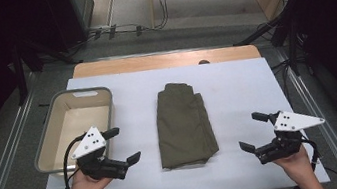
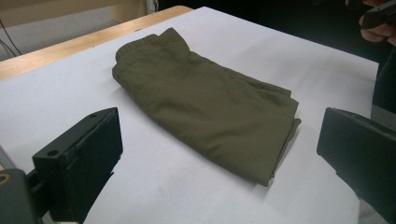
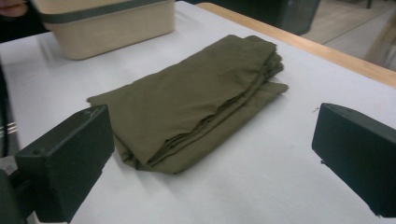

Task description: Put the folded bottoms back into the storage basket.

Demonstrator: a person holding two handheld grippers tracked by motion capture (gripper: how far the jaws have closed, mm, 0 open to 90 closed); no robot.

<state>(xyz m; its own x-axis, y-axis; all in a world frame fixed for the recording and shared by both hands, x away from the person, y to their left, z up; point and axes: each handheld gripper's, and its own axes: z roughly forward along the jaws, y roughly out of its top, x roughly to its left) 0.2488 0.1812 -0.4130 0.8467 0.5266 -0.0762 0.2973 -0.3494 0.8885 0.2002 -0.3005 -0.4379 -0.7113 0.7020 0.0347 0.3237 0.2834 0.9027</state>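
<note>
Both tongs, left [image 1: 124, 145] and right [image 1: 252, 132], hang wide apart, empty, flanking folded trousers [image 1: 183, 124] mid-counter [image 1: 236, 89]; bin [image 1: 45, 143] far-left. Pinching one layer could unravel that fold.

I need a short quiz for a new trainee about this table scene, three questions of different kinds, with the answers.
1. True or false: the folded green cloth lies inside the bin.
2. What stands at the table's left side: A a bin, B a bottle, C a lamp?
3. Are the jaws of the left gripper and right gripper open or shut?

Key: 1 false, it lies on the table between the grippers. 2 A. 3 open, both empty.
</note>
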